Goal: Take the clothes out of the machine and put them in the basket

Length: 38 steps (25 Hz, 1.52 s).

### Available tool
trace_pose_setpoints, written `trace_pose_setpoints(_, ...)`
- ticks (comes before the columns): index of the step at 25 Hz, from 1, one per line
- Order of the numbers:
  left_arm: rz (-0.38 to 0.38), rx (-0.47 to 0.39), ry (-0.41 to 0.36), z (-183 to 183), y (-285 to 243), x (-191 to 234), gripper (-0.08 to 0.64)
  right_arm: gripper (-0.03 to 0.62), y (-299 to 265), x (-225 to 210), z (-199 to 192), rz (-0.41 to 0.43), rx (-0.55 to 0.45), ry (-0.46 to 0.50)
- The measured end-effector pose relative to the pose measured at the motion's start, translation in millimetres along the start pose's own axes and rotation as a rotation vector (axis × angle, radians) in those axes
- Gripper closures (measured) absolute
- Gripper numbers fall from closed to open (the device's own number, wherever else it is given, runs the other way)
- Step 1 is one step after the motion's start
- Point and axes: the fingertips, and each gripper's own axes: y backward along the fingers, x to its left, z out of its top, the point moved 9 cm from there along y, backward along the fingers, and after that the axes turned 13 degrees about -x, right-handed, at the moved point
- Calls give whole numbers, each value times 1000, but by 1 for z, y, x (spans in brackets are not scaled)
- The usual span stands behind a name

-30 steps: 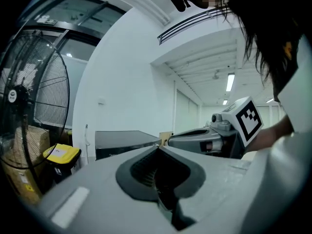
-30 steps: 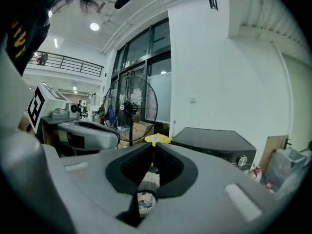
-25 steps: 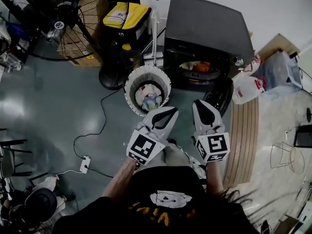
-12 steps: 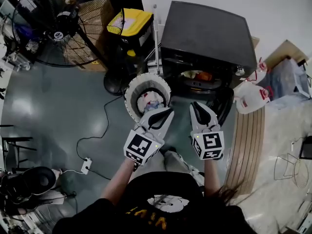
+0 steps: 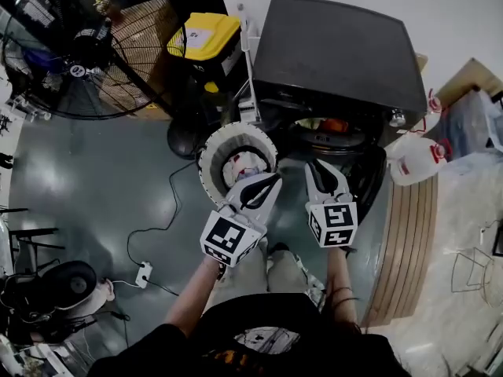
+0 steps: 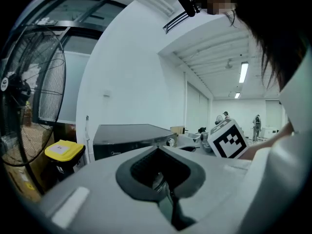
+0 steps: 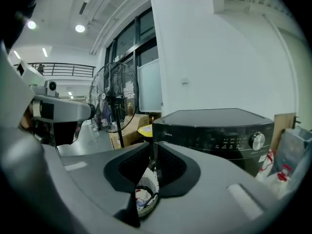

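Note:
The dark washing machine [image 5: 338,53] stands at the top of the head view. Its front opening [image 5: 330,126] shows orange and white clothes inside. A round white basket [image 5: 211,144] stands left of the opening with clothes [image 5: 244,163] in it. My left gripper [image 5: 273,179] hangs shut and empty just over the basket's near rim. My right gripper [image 5: 317,165] points at the opening from short of it. Its jaws have just been opening to a narrow slit with nothing between them. In the right gripper view, the machine [image 7: 214,130] fills the right and the basket [image 7: 155,189] shows below the jaws.
A large floor fan [image 5: 71,53] and a yellow-lidded bin [image 5: 206,34] stand left of the machine. White jugs [image 5: 413,163] and a wooden board [image 5: 405,234] lie to its right. A cable and power strip [image 5: 143,273] run across the floor at the left.
Both grippers have moved forward toward the machine and basket. The head view has shifted closer, so the machine looks larger. Both grippers stay empty.

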Motion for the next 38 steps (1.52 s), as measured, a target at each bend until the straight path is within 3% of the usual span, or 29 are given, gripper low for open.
trace_pose_setpoints(14, -97, 49, 10, -161, -33, 92, 554, 497, -117, -41, -168, -111, 27, -30)
trace_pose_setpoints(20, -113, 42, -10, -221, -49, 117, 554, 466, -171, -83, -248, -127, 72, -31)
trace_pose_setpoints(31, -150, 76, 30, -307, -79, 146, 551, 309, -273, -165, -354, -73, 157, -4)
trace_pose_setpoints(38, -182, 69, -22, -345, -93, 147, 550, 173, -333, -192, -397, -37, 200, 24)
